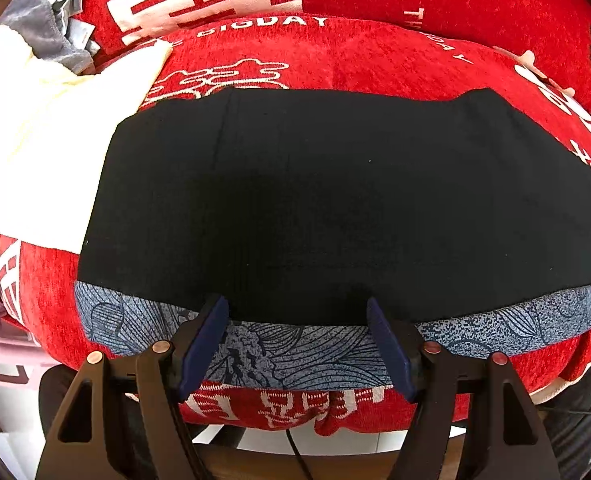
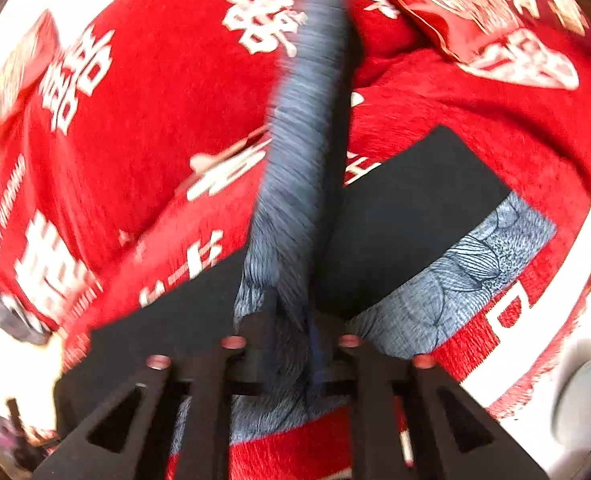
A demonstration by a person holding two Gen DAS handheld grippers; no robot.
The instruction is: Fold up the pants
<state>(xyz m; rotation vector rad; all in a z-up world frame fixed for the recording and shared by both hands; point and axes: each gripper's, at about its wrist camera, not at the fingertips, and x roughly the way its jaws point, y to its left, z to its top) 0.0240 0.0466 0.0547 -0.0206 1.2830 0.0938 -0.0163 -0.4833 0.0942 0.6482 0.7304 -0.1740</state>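
- The pants [image 1: 295, 344], blue-grey with a leaf print, lie on a red blanket [image 1: 375, 56] under a black board [image 1: 315, 200]; only a strip of them shows along its near edge.
- The left gripper [image 1: 297, 340] has its jaws apart, above this strip, gripping nothing.
- The right gripper [image 2: 291, 320] is clenched on a raised, blurred fold of the pants [image 2: 307, 140].
- A cream cloth [image 1: 47, 140] lies on the left.

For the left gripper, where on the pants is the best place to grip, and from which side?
Probably the blue patterned hem of the pants, from the near side. That edge lies flat and straight between the open fingers of the left gripper. The right gripper already pinches the same band.
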